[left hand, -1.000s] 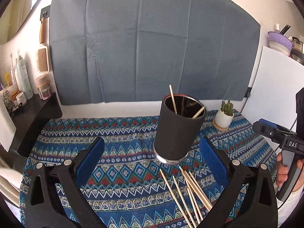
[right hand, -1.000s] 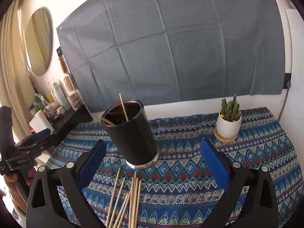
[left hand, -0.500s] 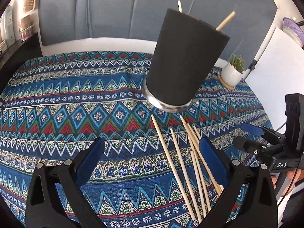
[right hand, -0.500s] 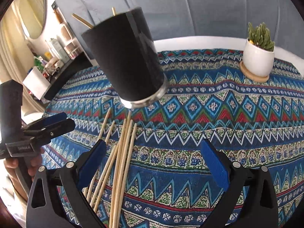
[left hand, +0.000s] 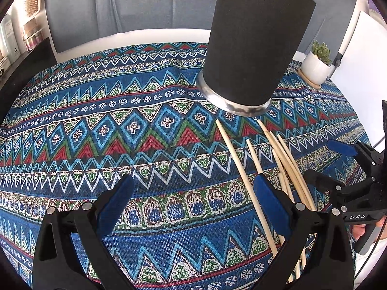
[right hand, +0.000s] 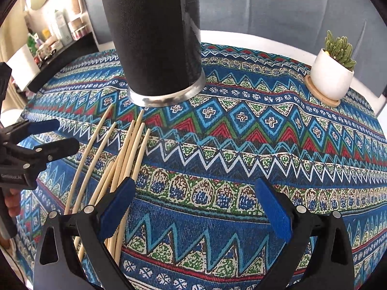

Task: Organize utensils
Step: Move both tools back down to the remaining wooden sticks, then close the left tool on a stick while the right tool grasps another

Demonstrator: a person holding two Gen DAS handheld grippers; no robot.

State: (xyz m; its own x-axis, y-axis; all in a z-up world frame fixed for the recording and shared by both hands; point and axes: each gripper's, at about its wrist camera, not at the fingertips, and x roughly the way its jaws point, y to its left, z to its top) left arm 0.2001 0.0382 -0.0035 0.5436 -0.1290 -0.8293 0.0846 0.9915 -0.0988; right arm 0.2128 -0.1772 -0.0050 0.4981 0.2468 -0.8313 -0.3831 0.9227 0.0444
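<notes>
A tall black cup [left hand: 254,41] with a metal base stands on the patterned tablecloth [left hand: 121,125]; a wooden stick tip pokes from its top. It also shows in the right wrist view [right hand: 157,36]. Several wooden chopsticks [left hand: 273,166] lie loose on the cloth in front of the cup, seen too in the right wrist view [right hand: 118,164]. My left gripper [left hand: 193,198] is open and empty, low over the cloth, its right finger over the chopsticks. My right gripper [right hand: 196,200] is open and empty, its left finger over the chopsticks.
A small cactus in a white pot [right hand: 332,72] stands on a wooden coaster at the back right. A dark shelf with bottles and jars [right hand: 60,33] is at the left. A grey cloth hangs on the wall behind. A white board [left hand: 362,55] leans at the right.
Both grippers have dropped down and moved closer to the table and the chopsticks. The cup now looms larger. Both stay open.
</notes>
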